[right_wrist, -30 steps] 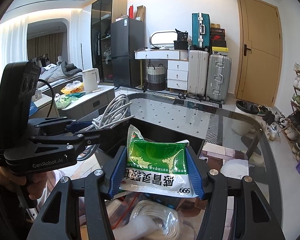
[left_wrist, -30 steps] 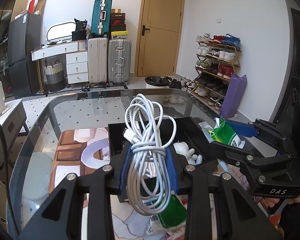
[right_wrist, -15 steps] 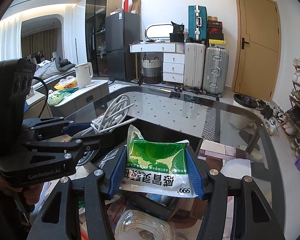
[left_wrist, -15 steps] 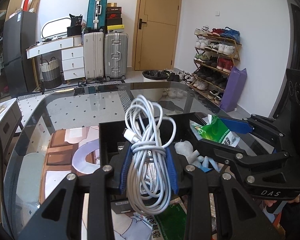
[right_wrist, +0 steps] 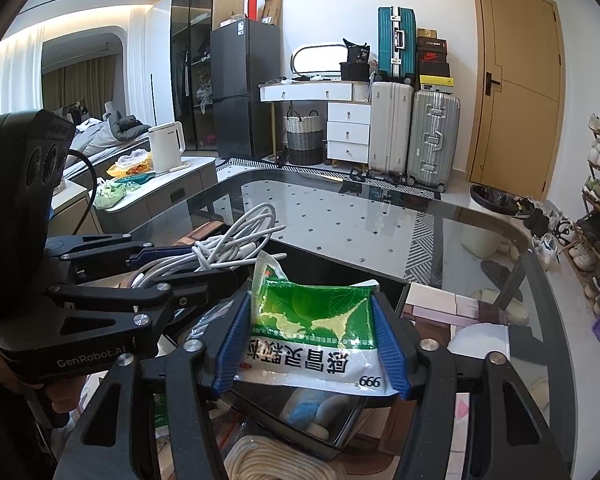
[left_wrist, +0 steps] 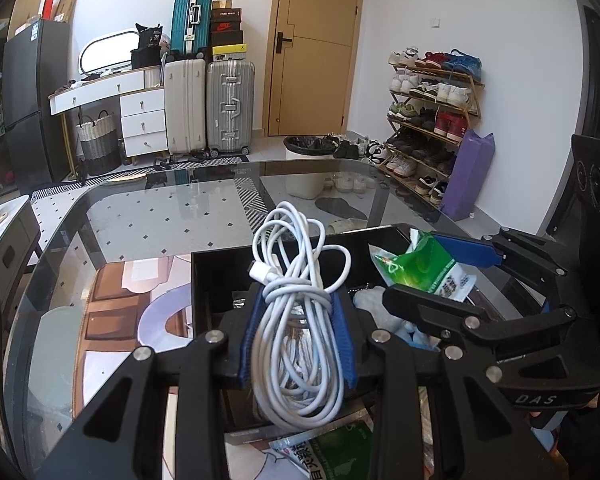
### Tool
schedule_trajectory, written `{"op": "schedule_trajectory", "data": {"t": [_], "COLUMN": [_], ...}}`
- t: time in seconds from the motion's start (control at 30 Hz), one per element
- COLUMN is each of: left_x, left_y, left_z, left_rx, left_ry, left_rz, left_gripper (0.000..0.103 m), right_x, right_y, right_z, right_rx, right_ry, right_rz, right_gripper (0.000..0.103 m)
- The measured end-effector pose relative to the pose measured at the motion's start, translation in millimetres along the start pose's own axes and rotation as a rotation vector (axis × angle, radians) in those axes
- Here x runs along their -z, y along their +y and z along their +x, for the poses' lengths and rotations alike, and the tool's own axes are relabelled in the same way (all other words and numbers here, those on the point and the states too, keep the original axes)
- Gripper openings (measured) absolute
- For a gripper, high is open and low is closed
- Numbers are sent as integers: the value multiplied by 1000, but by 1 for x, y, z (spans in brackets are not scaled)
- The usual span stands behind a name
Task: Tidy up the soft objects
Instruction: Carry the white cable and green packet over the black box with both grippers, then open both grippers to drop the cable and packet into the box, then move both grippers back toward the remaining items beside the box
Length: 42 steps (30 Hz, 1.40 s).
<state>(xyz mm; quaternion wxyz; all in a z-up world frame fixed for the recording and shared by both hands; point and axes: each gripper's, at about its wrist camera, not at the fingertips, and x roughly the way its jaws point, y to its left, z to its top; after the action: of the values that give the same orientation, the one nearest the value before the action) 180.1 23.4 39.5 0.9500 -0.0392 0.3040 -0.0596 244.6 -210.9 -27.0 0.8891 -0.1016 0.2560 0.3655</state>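
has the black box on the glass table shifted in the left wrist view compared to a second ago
Yes. The black box sits lower and further right against the left gripper holding the white cable; more of its far rim shows. Likely the camera advanced, since the box stays put on the glass table.

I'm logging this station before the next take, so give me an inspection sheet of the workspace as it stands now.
Surface: glass table, floor and rug visible through it.
Job's things: black bin on the table; coiled white cable; green-and-white packet.
Clutter: more packets and a rope coil lie below the grippers.
Grippers: left gripper clamps the white cable over the bin; right gripper has the packet between its pads, jaws opening.
Cables: only the held coil; a black lead runs behind the left gripper's body.
Surroundings: suitcases, door, shoe rack, fridge.
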Motion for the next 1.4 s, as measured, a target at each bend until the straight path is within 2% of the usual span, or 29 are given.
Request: {"op": "schedule_trajectory", "data": {"t": [0.1,0.13,0.17,0.23,0.3,0.33,0.37,0.47,0.73,1.4], "left_x": [1,1,2,3,2,3,4,7,22,68], "left_y": [0,-1,-1,-2,-4,-4,-5,-5,-5,-7], "left_z": [0,-1,-4,-10,-14,-16,-20,-27,-42,-59], "left_rx": [7,5,3,-2,-6,-31,-39,-20,-46,-63], "left_ry": [4,0,-5,-30,-31,-37,-50,-56,-55,7], "left_rz": [6,9,11,12,20,21,22,21,25,-5], "left_gripper": [36,47,61,65,79,89,92,94,95,96], "right_x": [1,2,3,6,8,9,10,16,38,89], "right_y": [-3,-5,-6,-9,-11,-13,-14,-18,-23,8], "right_z": [-3,-4,-8,-14,-19,-21,-25,-34,-56,-69], "right_rx": [9,12,21,29,30,35,45,55,67,20], "right_ry": [4,2,-10,-20,-19,-20,-24,-27,-16,77], "right_rz": [4,7,14,22,32,38,47,67,102,102], "right_gripper": [70,79,83,91,95,99,100,102,102,102]}}
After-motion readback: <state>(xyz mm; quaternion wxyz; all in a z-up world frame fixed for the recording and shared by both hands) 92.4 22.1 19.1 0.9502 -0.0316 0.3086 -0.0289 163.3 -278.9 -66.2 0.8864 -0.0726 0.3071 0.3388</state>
